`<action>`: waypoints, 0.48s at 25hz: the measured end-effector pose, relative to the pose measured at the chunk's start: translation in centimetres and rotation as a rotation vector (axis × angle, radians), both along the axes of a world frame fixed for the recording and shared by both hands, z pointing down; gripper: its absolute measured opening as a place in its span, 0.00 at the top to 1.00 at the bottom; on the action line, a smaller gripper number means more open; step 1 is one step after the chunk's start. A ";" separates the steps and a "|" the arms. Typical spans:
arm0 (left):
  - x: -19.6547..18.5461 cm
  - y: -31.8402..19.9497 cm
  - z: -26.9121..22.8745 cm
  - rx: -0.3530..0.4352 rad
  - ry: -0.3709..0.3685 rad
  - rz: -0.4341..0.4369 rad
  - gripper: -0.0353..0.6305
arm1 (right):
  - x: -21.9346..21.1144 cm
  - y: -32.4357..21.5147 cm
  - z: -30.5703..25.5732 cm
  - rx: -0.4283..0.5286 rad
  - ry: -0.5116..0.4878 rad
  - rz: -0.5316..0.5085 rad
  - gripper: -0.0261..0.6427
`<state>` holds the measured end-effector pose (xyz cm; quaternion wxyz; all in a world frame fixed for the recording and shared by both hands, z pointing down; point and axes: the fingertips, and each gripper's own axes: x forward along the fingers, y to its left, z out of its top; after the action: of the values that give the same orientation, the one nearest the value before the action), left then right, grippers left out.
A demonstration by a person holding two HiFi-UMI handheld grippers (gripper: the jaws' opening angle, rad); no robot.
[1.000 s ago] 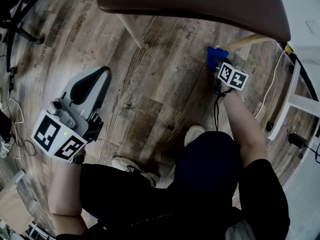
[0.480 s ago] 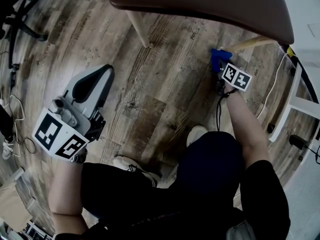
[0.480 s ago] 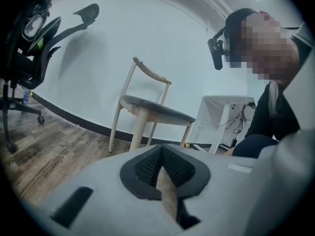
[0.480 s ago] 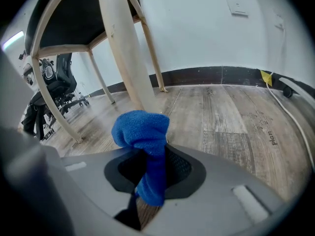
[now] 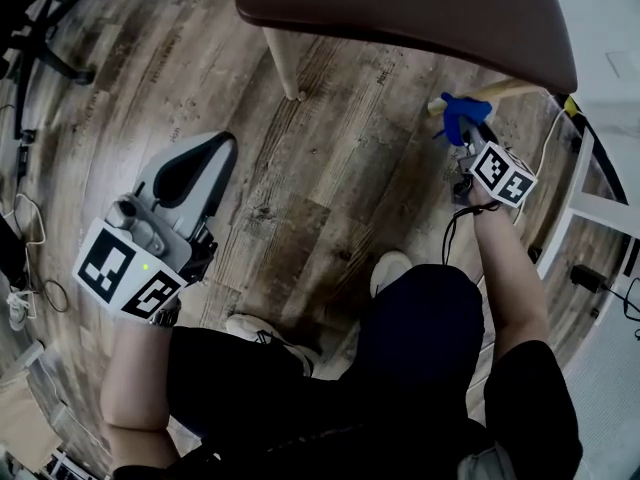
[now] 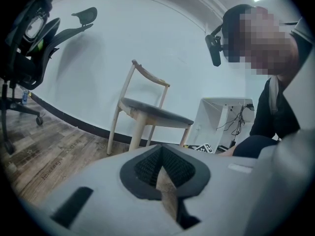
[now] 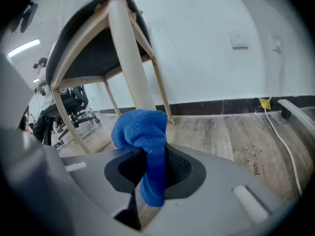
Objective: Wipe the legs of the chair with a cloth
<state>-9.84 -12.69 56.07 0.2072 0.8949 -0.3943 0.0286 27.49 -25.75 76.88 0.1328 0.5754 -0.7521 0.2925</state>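
A blue cloth (image 7: 143, 132) is pinched in my right gripper (image 7: 152, 168), bunched above the jaws. In the head view the blue cloth (image 5: 462, 114) presses against the near chair leg (image 5: 500, 88) under the brown chair seat (image 5: 420, 8). That pale wooden leg (image 7: 129, 58) rises right behind the cloth in the right gripper view. My right gripper (image 5: 478, 148) sits just below the leg. My left gripper (image 5: 190, 183) hovers low over the floor at the left, jaws together with nothing between them. A second wooden chair (image 6: 147, 109) shows in the left gripper view.
Another chair leg (image 5: 283, 63) stands on the wood floor at upper middle. An office chair base (image 5: 40, 48) is at far left. A white cable (image 5: 545, 173) and a white frame (image 5: 590, 203) lie to the right. The person's shoes (image 5: 395, 268) are below.
The right gripper with the blue cloth has moved right and slightly up along the near chair leg. The left gripper has barely shifted.
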 end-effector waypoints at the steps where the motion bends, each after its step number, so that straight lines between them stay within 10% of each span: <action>1: 0.0 0.1 -0.2 -0.004 0.011 -0.003 0.94 | -0.2 0.0 -1.6 0.023 -0.006 -0.007 0.83; 12: -1.2 3.8 -3.7 -0.089 -0.039 -0.187 0.94 | -0.4 0.3 -21.4 0.175 0.024 -0.019 0.83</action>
<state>-11.03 -8.84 52.34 0.2409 0.8432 -0.4785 0.0441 27.08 -25.43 55.50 0.0939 0.5810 -0.7786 0.2175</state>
